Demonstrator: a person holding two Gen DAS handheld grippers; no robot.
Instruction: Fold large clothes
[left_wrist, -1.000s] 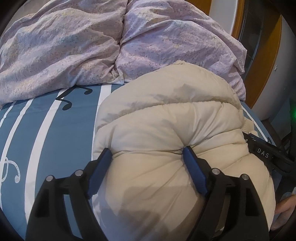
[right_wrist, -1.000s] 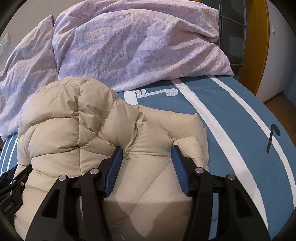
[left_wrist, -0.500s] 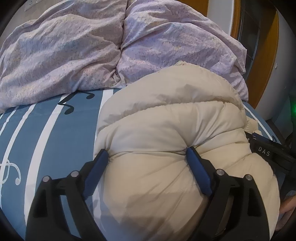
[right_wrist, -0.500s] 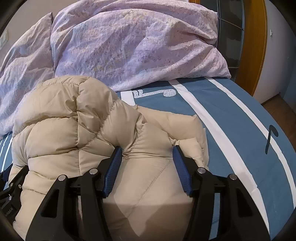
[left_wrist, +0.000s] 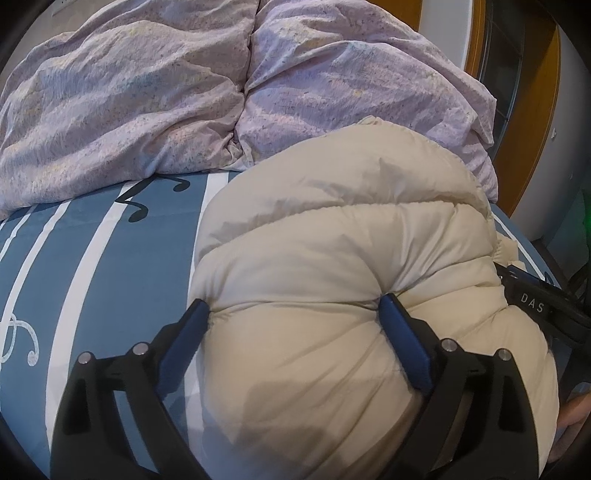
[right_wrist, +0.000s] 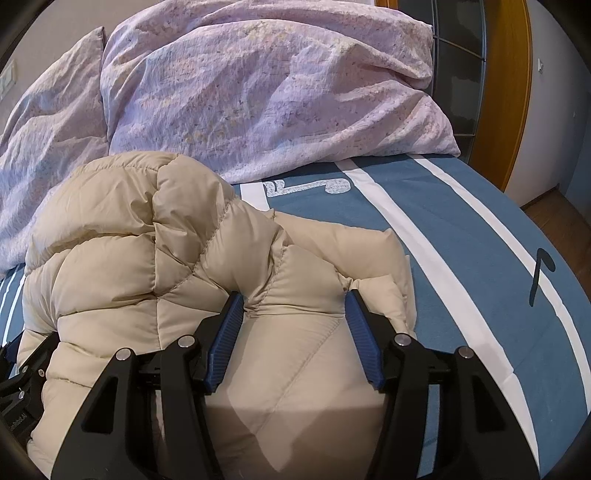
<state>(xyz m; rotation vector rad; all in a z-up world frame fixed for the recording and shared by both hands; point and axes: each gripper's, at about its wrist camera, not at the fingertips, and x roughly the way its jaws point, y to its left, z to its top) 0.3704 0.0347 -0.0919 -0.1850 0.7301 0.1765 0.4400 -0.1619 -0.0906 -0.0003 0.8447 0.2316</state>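
A bulky cream puffer jacket (left_wrist: 332, 236) lies bunched on the blue striped bed sheet (left_wrist: 92, 266). My left gripper (left_wrist: 295, 314) has its blue pads pressed wide apart around a thick roll of the jacket at its left end. My right gripper (right_wrist: 295, 302) squeezes another thick fold of the same jacket (right_wrist: 122, 258) at its right end. Part of the jacket (right_wrist: 354, 243) lies flat on the sheet (right_wrist: 461, 236) beyond the right gripper. The right gripper's black body (left_wrist: 535, 306) shows at the right edge of the left wrist view.
Two lilac crumpled pillows (left_wrist: 122, 103) (left_wrist: 351, 74) lie at the head of the bed, just behind the jacket. An orange wooden door frame (right_wrist: 506, 81) and the bed's right edge are to the right. Blue sheet stretches on both sides of the jacket.
Both grippers have pushed slightly forward toward the pillows with the jacket held; the bundle has risen and shifted a little. The grip is unchanged.
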